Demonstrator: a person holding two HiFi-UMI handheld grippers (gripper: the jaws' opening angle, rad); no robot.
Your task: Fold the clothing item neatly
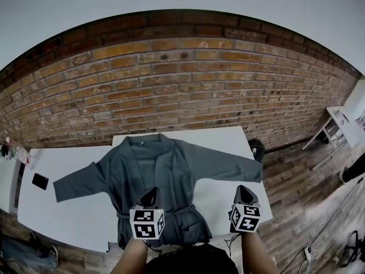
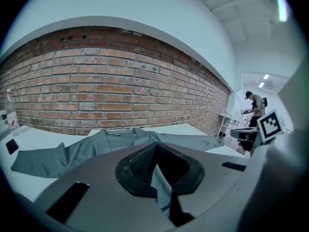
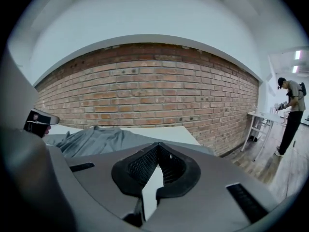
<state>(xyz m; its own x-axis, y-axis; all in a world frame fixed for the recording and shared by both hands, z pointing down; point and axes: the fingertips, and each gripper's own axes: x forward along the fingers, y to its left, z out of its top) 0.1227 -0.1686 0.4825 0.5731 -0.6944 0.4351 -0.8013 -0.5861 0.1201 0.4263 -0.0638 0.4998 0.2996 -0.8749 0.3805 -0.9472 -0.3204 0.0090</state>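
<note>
**A:** Head view first. Where is the garment?

**B:** A grey robe (image 1: 165, 167) lies flat on the white table (image 1: 74, 210), collar toward the brick wall (image 1: 171, 79) and both sleeves spread out to the sides. A dark flat object (image 1: 40, 181) lies on the table just past the left cuff.

**A:** And the fingers?

**B:** The left gripper (image 1: 150, 194) is over the robe's lower front, near the belt. I cannot tell if its tips touch the cloth. The right gripper (image 1: 244, 190) is over bare table, beside the robe's hem and just below the right cuff, clear of the fabric.

**A:** Left gripper view?

**B:** The left gripper (image 2: 155, 146) has its fingers pressed together at the tips, with nothing pinched. Grey cloth shows through the slit under them. The robe (image 2: 82, 151) stretches ahead to the collar. A bottle (image 2: 10, 111) stands far left, and a person (image 2: 254, 108) stands in the background on the right.

**A:** Right gripper view?

**B:** The right gripper (image 3: 157, 148) also has its tips closed on each other, and it is empty. Only white table (image 3: 164, 133) shows through its slit. The robe (image 3: 96, 139) lies ahead and to the left, apart from the fingers.
</note>
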